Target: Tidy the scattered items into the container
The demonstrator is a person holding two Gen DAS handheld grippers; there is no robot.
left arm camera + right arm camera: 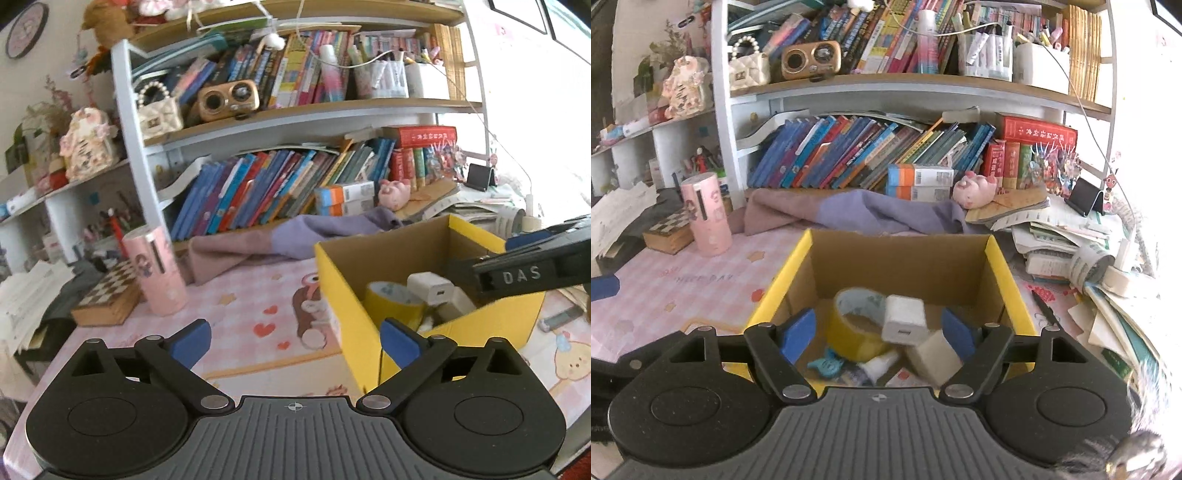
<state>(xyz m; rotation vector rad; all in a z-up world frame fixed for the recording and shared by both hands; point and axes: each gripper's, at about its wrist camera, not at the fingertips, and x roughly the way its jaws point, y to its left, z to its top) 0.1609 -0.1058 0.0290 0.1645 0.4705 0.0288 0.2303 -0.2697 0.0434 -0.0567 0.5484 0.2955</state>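
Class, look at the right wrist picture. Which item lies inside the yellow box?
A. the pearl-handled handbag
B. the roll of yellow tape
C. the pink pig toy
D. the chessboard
B: the roll of yellow tape lies on the floor of the yellow box, beside a white charger, while the other three things are outside it.

A pink tin (pixel 707 214) stands far left beside a chessboard box (pixel 668 229); purple cloth (pixel 857 212) lies below the bookshelf (pixel 923 88).
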